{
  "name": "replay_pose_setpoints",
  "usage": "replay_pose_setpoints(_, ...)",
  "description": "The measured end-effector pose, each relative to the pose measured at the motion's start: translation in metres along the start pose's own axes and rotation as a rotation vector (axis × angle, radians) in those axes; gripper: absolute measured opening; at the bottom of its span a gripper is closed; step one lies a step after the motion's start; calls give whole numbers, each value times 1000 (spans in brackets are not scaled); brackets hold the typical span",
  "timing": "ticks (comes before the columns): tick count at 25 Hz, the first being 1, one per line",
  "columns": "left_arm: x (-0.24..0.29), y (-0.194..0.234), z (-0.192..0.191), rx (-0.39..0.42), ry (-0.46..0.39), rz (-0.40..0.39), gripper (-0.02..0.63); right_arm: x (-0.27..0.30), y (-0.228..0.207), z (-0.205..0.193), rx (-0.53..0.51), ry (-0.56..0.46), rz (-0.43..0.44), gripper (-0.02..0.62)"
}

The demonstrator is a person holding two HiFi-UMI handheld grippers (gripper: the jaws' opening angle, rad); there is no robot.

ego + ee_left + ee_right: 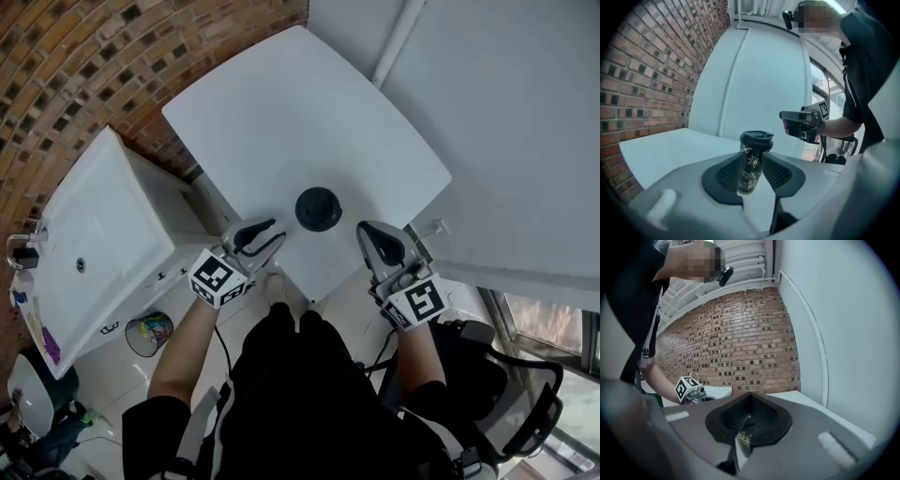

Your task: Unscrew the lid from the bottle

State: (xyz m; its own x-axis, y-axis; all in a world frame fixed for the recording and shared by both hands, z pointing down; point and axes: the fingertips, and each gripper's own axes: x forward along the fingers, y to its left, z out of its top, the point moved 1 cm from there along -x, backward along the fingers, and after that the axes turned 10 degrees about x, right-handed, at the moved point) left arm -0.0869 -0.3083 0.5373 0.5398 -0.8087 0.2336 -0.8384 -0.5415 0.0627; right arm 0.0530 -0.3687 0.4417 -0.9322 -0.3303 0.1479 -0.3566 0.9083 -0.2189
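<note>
The black bottle (318,208) stands upright on the white bench (281,112), toward its near edge, with its lid (757,139) on. My left gripper (265,235) is at the bottle's 8 o'clock, close but not touching. Its jaws stand a little apart and hold nothing, and through the gap I see the bottle's gold flower print just ahead. My right gripper (378,242) is at the bottle's 4 o'clock, with its jaws closed together on nothing. A brick wall (84,56) runs at 10 o'clock beyond the bench.
</note>
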Motion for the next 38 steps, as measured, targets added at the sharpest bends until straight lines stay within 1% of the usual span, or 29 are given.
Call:
replay_pose_setpoints(2, 8, 2, -13, -2, 4, 4, 151, -1, -7, -8, 13, 7, -13, 6)
replay_pose_setpoints(3, 12, 3, -19, 3, 6, 9, 181, -1, -10, -13, 17, 11, -17, 6)
replay_pose_setpoints(6, 26, 2, -34, 54, 36, 9, 304, 0, -18, -27, 15, 35, -23, 6)
replay_pose_setpoints(9, 43, 0, -46, 118, 76, -23, 340, 2, -27, -34, 26, 45, -29, 6)
replay_pose_setpoints(12, 58, 0, -57, 131, 90, -34, 402, 7, -30, -40, 25, 56, -28, 6)
replay_pose_setpoints(17, 78, -7, -74, 111, 83, -66, 411, 6, -31, -53, -9, 100, -20, 5)
replay_pose_setpoints(23, 101, -11, -93, 99, 106, -89, 410, -11, -39, -69, 31, 121, -41, 6)
replay_pose_setpoints(25, 106, -12, -97, 113, 118, -106, 410, -12, -40, -77, 38, 128, -46, 6)
replay_pose_setpoints(27, 110, -12, -99, 117, 119, -114, 409, -10, -38, -81, 49, 133, -39, 6)
replay_pose_setpoints(29, 113, -11, -97, 102, 106, -111, 408, -6, -32, -80, 72, 122, -23, 6)
replay_pose_setpoints(30, 115, -10, -96, 95, 101, -109, 408, -4, -30, -79, 80, 112, -8, 41)
replay_pose_setpoints(31, 115, -9, -96, 92, 99, -107, 408, -2, -27, -77, 84, 101, 9, 116)
replay_pose_setpoints(34, 118, -6, -95, 95, 95, -104, 407, 11, -15, -73, 69, 75, 52, 265)
replay_pose_setpoints(36, 120, -6, -94, 94, 86, -110, 405, 22, -8, -72, 49, 65, 63, 309)
replay_pose_setpoints(38, 120, -7, -95, 93, 78, -122, 405, 33, -1, -75, 26, 60, 70, 328)
